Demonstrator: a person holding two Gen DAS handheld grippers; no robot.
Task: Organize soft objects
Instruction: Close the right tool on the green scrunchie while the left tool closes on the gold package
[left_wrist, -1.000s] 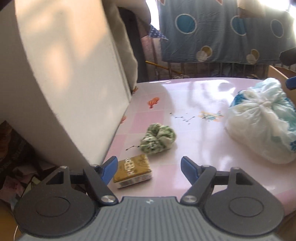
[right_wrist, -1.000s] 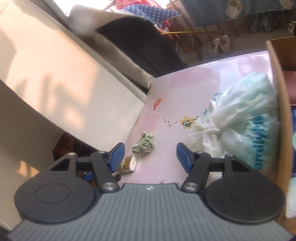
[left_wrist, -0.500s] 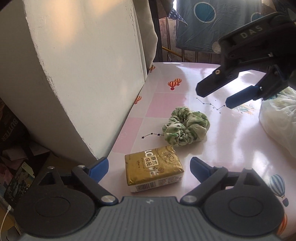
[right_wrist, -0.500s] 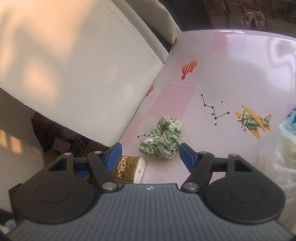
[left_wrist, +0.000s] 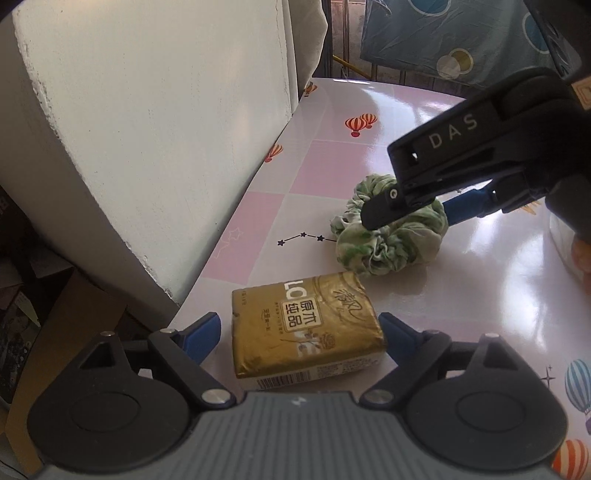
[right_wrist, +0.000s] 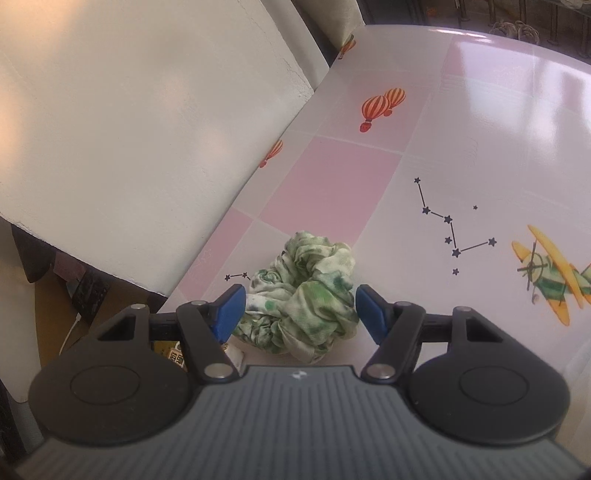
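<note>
— Left gripper (left_wrist: 299, 334)?
— Closing a bit, spread on both sides of the gold tissue pack (left_wrist: 304, 328). Not squeezing it.
— Right gripper (right_wrist: 299, 308)?
— Closing too, spread around the green scrunchie (right_wrist: 301, 295). Not pinching it, gaps on both sides.
— Where's all that?
— On the pink table (right_wrist: 332, 177), near the white wall (left_wrist: 147, 129). Scrunchie just past the pack.

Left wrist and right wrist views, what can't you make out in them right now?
- Green scrunchie: in the left wrist view its far side is hidden by the right gripper.
- Gold tissue pack: in the right wrist view only a sliver shows; the right gripper's own body covers the rest.
- White bag: cut off by the left wrist view's right edge.
</note>
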